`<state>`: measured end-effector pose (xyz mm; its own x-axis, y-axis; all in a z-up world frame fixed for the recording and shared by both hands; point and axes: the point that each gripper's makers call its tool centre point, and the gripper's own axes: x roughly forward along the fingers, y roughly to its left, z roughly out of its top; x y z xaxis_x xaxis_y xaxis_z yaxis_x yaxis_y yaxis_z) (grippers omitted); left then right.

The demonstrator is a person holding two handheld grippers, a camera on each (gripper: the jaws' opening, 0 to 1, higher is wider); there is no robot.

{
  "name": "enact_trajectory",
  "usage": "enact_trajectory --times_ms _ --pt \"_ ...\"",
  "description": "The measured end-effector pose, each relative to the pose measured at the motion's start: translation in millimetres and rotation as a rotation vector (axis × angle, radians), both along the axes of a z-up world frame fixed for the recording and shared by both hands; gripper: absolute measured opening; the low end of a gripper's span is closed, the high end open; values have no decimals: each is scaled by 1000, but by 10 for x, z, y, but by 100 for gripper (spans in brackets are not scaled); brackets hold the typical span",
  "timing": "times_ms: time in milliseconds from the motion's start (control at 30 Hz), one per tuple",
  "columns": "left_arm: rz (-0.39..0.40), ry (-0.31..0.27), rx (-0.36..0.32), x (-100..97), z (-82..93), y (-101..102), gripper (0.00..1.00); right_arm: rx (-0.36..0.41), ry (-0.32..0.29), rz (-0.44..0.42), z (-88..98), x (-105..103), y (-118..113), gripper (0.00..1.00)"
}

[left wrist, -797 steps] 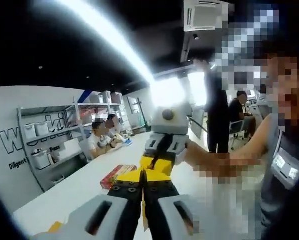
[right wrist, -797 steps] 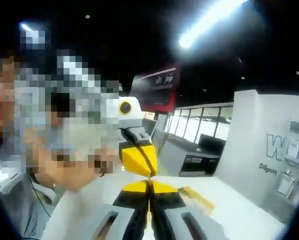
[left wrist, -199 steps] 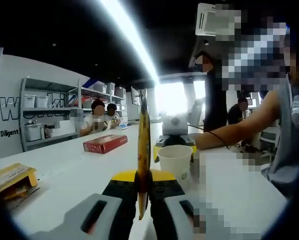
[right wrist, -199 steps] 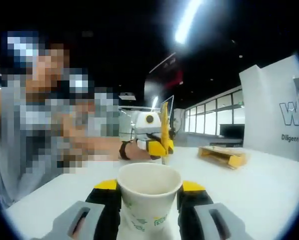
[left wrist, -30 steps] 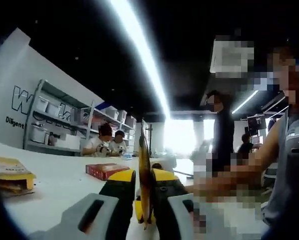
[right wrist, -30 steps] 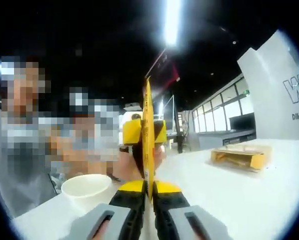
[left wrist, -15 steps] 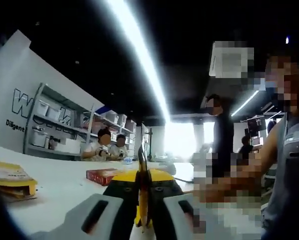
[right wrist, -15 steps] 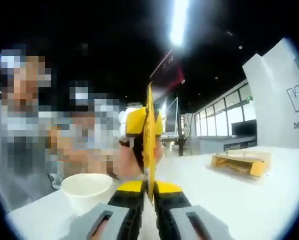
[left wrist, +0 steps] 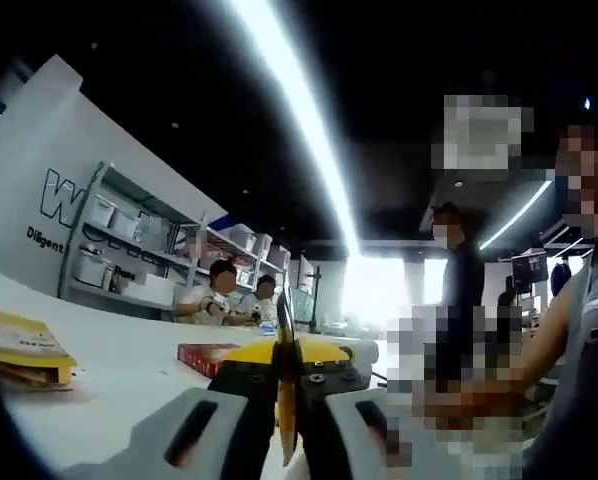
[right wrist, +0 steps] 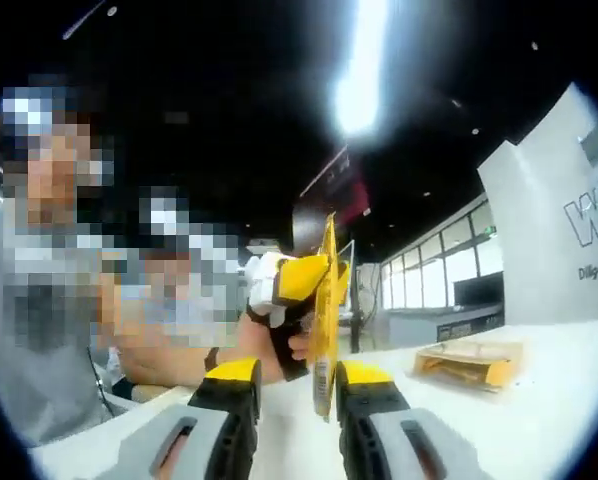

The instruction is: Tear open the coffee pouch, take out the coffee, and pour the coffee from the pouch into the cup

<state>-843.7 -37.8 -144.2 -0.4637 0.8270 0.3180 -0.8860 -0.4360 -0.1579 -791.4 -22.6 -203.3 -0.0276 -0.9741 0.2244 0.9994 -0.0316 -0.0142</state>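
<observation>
Right gripper view | my right gripper (right wrist: 295,385) spread, off pouch (right wrist: 326,310) | left gripper (right wrist: 314,285) alone pinches it | risk: pouch slips, coffee spills.

Both cams sit low, just above the white tabletop (left wrist: 109,380), tilted up w/ lots of dark ceiling. Left gripper view looks along its own claw (left wrist: 285,375) toward shelving (left wrist: 129,260) & seated people. Right gripper view faces opposite way, close on the left claw (right wrist: 319,285). Shared: the yellow pouch (right wrist: 325,320) edge-on, the yellow box (left wrist: 19,345), the tabletop.
</observation>
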Motion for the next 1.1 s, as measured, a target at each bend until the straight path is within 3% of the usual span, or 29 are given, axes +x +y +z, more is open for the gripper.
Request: enact_trajectory --times_ms 67,200,233,300,333,400,467,500,533,700,767,800,867,967,1100 --pt "60 -42 0 -11 8 -9 8 -15 -13 -99 117 -36 109 31" --pt "195 -92 -12 9 33 -11 8 74 83 -336 218 -36 229 33" --pt "234 -105 -12 7 43 -23 8 92 53 -397 218 -27 274 34" --pt "298 -141 12 9 76 -47 8 64 92 -458 312 96 302 34" --pt "279 -145 26 51 111 -7 8 87 75 -496 276 109 321 34" --pt "258 -140 62 153 187 73 8 126 133 -579 248 178 323 33" --pt "313 -127 27 175 184 103 8 201 132 -654 139 196 315 33" --pt "320 -116 24 199 211 138 8 222 180 -696 142 -16 395 33" --pt "316 -114 23 210 228 173 8 250 191 -740 117 -16 400 33" --pt "346 -59 -35 479 245 314 8 312 236 -791 101 10 262 33" --pt "347 -54 -45 615 205 345 8 363 291 -860 95 -28 297 30" --pt "344 -53 -48 537 189 347 8 361 304 -881 108 -32 318 28" --pt "357 -40 -39 642 156 311 8 360 309 -912 98 -17 363 27" --pt "358 -44 -17 751 116 260 8 367 338 -917 60 6 315 23" --pt "315 -103 38 725 53 254 8 373 371 -921 68 113 256 22"
